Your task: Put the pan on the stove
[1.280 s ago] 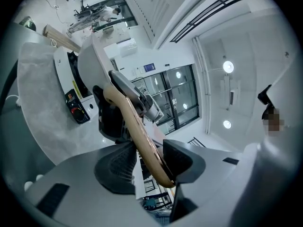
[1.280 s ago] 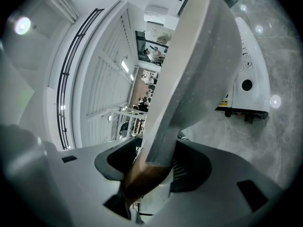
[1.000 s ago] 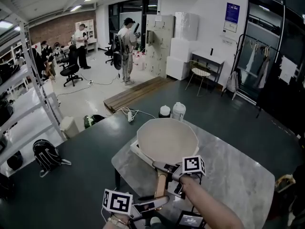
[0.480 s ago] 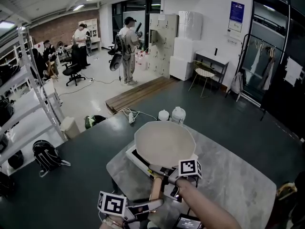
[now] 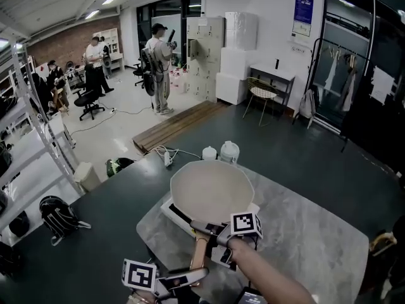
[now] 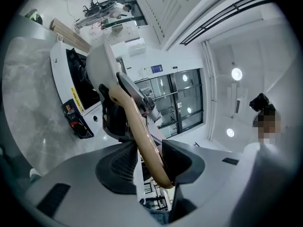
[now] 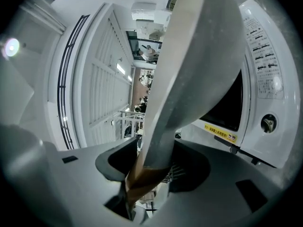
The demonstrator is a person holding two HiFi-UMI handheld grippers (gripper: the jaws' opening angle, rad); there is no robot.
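Observation:
A pale, wide pan (image 5: 212, 189) lies over a white induction stove (image 5: 169, 209) on the marble table (image 5: 304, 239). Its wooden handle (image 5: 198, 257) points back toward me. My right gripper (image 5: 218, 233) grips the handle's grey metal neck close to the bowl, and its jaws are closing on that neck. My left gripper (image 5: 183, 278) is shut on the handle's outer end. In the left gripper view the handle (image 6: 137, 126) runs between the jaws (image 6: 144, 162) up to the pan (image 6: 102, 65) and stove (image 6: 61, 74). In the right gripper view the pan (image 7: 199, 56) fills the frame above the gripper (image 7: 151, 167), beside the stove (image 7: 255, 79).
Two white containers (image 5: 209, 152) (image 5: 229, 151) stand on the floor just beyond the table's far edge. A phone-like screen (image 5: 253, 296) lies at the table's near edge. People, chairs and shelving are far off at the back left.
The pan, stove and both grippers have drifted slightly left and down in the head view as the camera moved. Both grippers keep their hold on the handle.

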